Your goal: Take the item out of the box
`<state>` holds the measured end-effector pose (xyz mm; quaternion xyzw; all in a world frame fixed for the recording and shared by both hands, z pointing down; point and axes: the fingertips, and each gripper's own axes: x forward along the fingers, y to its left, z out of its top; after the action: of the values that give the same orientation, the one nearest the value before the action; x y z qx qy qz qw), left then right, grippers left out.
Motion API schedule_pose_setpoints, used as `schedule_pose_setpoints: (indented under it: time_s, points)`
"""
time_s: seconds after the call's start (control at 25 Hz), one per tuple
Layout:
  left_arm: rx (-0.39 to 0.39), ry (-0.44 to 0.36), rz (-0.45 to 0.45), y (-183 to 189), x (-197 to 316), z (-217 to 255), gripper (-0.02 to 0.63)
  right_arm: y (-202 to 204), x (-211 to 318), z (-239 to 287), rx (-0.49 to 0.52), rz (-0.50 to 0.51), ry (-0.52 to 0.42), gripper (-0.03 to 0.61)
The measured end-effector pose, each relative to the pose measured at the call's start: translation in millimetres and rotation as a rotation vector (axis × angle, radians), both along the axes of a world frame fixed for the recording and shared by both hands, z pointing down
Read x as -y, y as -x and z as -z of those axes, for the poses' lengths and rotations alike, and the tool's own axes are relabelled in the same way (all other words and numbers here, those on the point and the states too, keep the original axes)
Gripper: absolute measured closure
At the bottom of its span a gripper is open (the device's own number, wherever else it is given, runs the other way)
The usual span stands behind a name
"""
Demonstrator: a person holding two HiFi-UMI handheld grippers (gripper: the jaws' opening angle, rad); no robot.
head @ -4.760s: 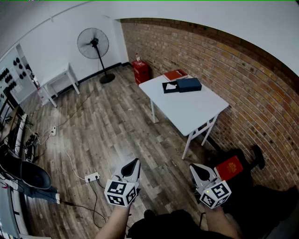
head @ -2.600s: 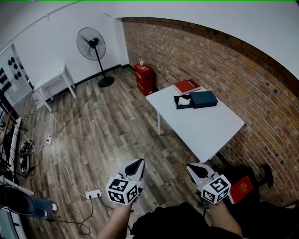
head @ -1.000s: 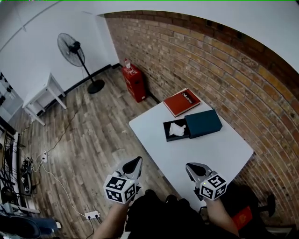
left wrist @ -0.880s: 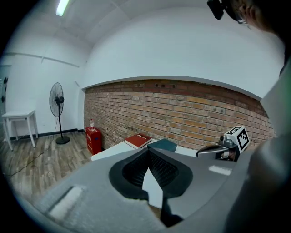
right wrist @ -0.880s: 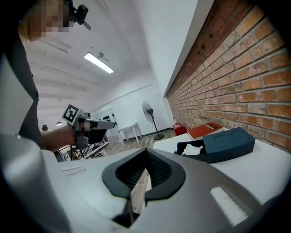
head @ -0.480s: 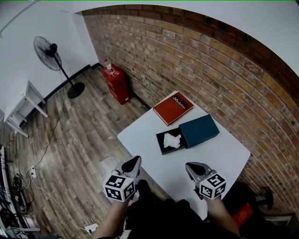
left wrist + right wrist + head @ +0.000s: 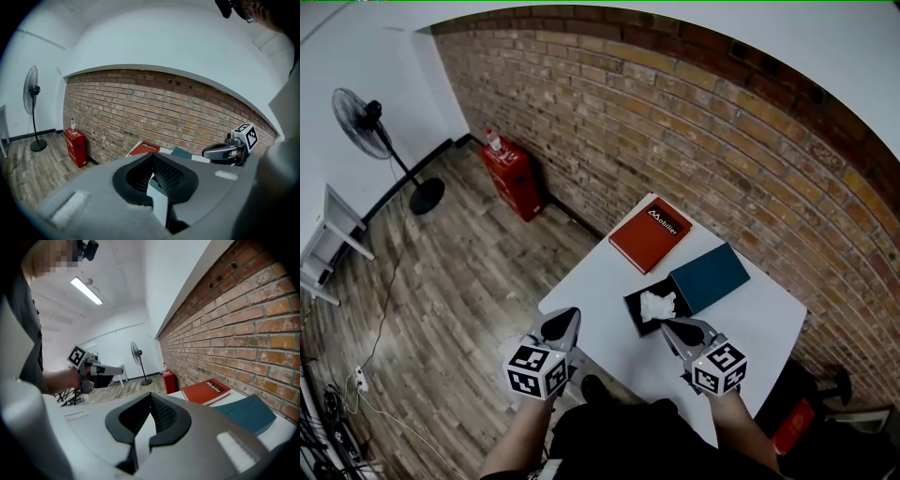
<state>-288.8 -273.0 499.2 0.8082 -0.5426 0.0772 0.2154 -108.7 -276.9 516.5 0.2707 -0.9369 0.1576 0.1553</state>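
A shallow black box (image 7: 636,312) lies open on the white table (image 7: 598,286), with a crumpled white item (image 7: 657,303) inside it. Its teal lid (image 7: 710,277) rests beside it on the brick-wall side. My right gripper (image 7: 674,328) is shut and empty, its tips just short of the box's near edge. My left gripper (image 7: 564,321) is shut and empty too, hovering over the table's near left edge. In the left gripper view the shut left gripper (image 7: 152,157) points toward the lid (image 7: 181,153). In the right gripper view the right gripper (image 7: 151,395) is shut, and the box is hidden behind it.
A red book (image 7: 650,234) lies at the table's far corner by the brick wall (image 7: 694,141). A red cabinet (image 7: 511,178) stands on the wooden floor at the wall. A standing fan (image 7: 366,127) is further left. A person's dark clothing fills the bottom of the head view.
The head view has come up to the table, which was several steps away. The box now lies just in front of my right gripper. Both grippers stay shut and empty.
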Motion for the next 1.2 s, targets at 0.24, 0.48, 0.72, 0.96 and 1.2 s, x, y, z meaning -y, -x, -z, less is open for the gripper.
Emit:
schedule_pose_setpoints:
  time_s: [0.24,0.48,0.72,0.96,1.2]
  points:
    - [-0.024,0.014,-0.083,13.5,24.0,-10.8,0.607,6.3,15.6,-5.8,-0.018,-0.104,0.014,0.578]
    - [-0.014,0.026,-0.148,2.8,42.5,-18.5,0.607,11.4,8.6,-12.2,0.001,-0.122,0.039,0.578]
    - [-0.018,0.062,-0.216,-50.5,42.4,-24.0,0.607,-28.0,9.6,-21.8,0.014,-0.175,0.074,0.577]
    - [0.003,0.057,-0.255,-98.2,35.7,-18.8,0.607,-55.2,2.2,-18.5,0.040,-0.157,0.077,0.578]
    - [0.081,0.020,-0.283,-116.6,46.0,-11.6,0.607,-62.6,-11.6,-22.5,0.041,-0.101,0.075,0.578]
